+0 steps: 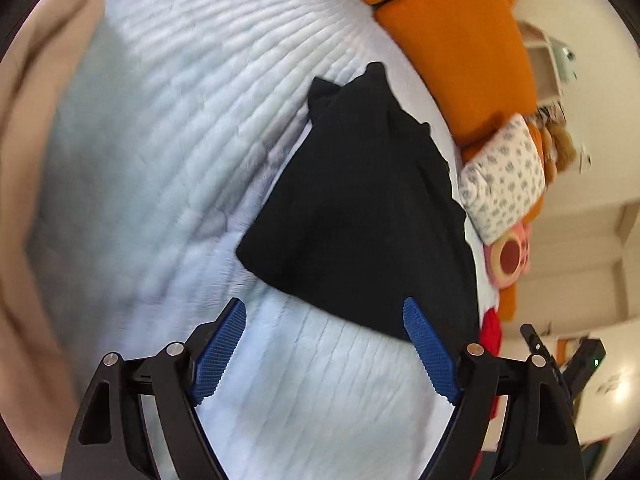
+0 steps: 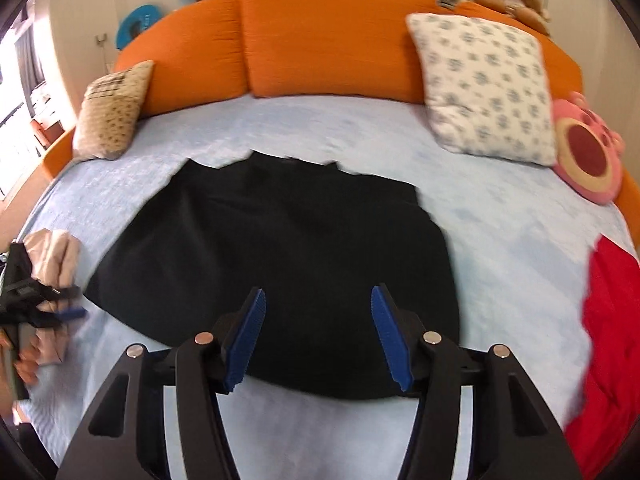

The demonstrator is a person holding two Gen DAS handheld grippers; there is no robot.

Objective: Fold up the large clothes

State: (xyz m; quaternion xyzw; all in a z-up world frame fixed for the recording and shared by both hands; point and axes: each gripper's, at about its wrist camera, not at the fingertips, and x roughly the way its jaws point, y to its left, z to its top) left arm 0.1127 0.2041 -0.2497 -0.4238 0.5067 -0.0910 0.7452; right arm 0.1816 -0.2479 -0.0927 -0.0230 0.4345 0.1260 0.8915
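A black garment [image 2: 280,248] lies folded flat on the pale blue bed cover [image 2: 500,232]. In the left wrist view the same black garment [image 1: 360,216] spreads ahead of my left gripper [image 1: 325,306], whose blue pads stand wide apart over the bed cover [image 1: 180,120] with nothing between them. My right gripper [image 2: 318,294] hovers above the garment's near edge, jaws apart and no cloth pinched. The left gripper [image 2: 60,314] also shows at the left edge of the right wrist view, near a beige cloth [image 2: 52,256].
Orange headboard cushions [image 2: 320,40] line the far side of the bed. A floral pillow [image 2: 484,84], a tan pillow [image 2: 112,112] and a pink plush cushion [image 2: 588,156] rest against them. A red garment [image 2: 612,340] lies at the right. Beige cloth [image 1: 32,140] fills the left wrist view's left side.
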